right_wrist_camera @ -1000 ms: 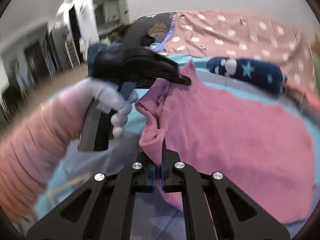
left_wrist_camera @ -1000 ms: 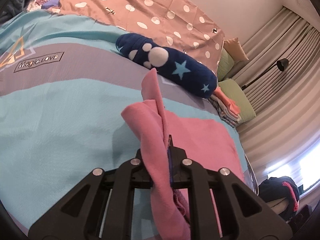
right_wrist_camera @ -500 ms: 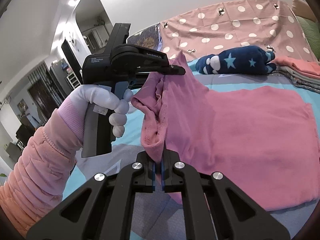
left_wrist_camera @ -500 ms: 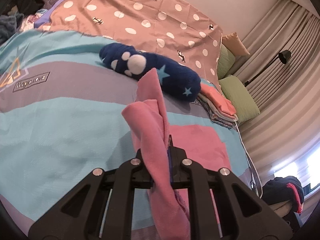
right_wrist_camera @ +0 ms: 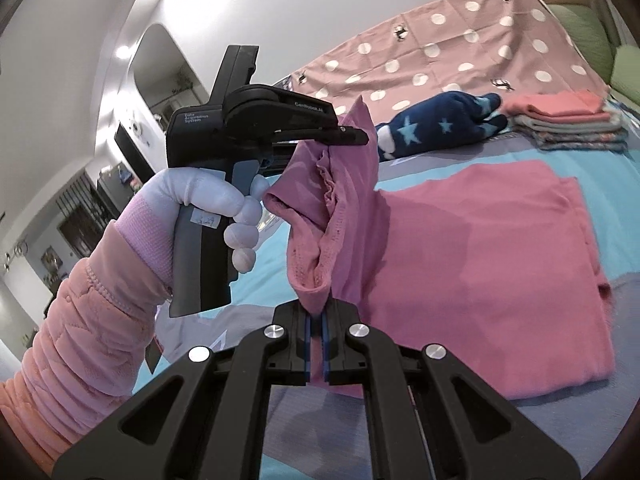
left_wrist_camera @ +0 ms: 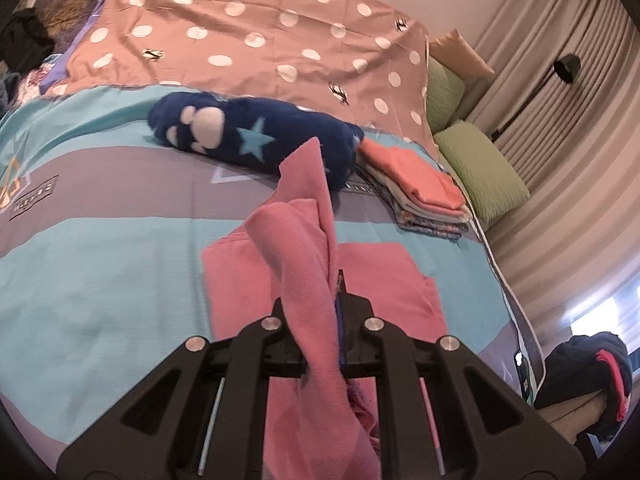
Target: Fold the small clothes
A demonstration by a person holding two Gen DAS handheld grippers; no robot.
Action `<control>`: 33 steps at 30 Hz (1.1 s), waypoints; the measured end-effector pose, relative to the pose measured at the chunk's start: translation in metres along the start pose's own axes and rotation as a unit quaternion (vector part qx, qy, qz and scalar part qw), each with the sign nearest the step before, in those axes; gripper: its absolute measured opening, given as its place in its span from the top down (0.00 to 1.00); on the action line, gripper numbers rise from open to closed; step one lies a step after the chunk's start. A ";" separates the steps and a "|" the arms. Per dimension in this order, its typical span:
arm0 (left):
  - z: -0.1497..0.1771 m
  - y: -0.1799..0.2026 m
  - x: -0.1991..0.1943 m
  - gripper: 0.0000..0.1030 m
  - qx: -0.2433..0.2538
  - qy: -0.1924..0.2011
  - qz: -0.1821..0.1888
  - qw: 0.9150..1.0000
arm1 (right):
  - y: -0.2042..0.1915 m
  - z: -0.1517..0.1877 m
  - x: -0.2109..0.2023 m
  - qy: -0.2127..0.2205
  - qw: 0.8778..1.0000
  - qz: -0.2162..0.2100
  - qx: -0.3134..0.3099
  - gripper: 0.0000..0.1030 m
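The bed (left_wrist_camera: 100,264), striped in turquoise and grey, fills both views, with a polka-dot cover (left_wrist_camera: 248,36) across the upper part of each frame. The pink garment (right_wrist_camera: 480,264) lies over the middle of the bed, its near edge lifted off the bedding and bunched between the two tools.

Compared with a second ago, the left wrist view has swung: the navy star-patterned roll (left_wrist_camera: 248,140) now sits higher and nearer the centre, and more flat pink cloth shows beneath the raised edge. This suggests the held edge is being carried over the garment's body, so the fold is likely midway.

The left gripper (left_wrist_camera: 334,300) has its fingers pressed together on a ridge of the pink cloth, which rises up the centre of its frame. The right gripper (right_wrist_camera: 318,320) likewise pinches the cloth's hem at lower centre.

Only the right wrist view shows the gloved left hand (right_wrist_camera: 216,204) holding its tool at centre left, and the garment's full spread. Only the left wrist view shows the floor lamp (left_wrist_camera: 560,72) and curtains (left_wrist_camera: 580,152) at upper right. Both show the stack of folded clothes (left_wrist_camera: 424,196) beside the roll.
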State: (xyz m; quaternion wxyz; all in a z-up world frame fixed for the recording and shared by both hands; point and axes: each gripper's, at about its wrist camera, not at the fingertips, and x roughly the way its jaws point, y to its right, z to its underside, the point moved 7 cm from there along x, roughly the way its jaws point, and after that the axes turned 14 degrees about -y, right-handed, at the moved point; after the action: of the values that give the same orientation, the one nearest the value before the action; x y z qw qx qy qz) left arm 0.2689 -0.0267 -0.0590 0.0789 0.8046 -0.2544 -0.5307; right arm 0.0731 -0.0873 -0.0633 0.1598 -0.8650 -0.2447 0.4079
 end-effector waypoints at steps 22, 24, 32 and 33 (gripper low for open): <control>-0.009 0.116 0.120 0.90 0.076 -0.087 -0.068 0.991 | 0.109 0.029 -0.060 0.040 0.991 -0.013 0.123 0.97; -0.006 0.129 0.131 0.90 0.091 -0.094 -0.079 0.988 | 0.116 0.034 -0.067 0.042 0.991 -0.008 0.131 0.97; 0.007 0.157 0.168 0.90 0.132 -0.120 -0.126 0.976 | 0.137 0.053 -0.072 0.028 0.987 -0.006 0.158 0.97; 0.008 0.157 0.173 0.90 0.134 -0.122 -0.136 0.974 | 0.138 0.055 -0.071 0.027 0.987 -0.006 0.159 0.97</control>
State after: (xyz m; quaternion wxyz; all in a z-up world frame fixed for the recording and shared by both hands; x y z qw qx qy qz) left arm 0.2637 -0.2458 -0.1403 -0.1339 0.7642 -0.2190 -0.5917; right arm 0.0317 -0.2368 -0.1179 0.3046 -0.8377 -0.1774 0.4171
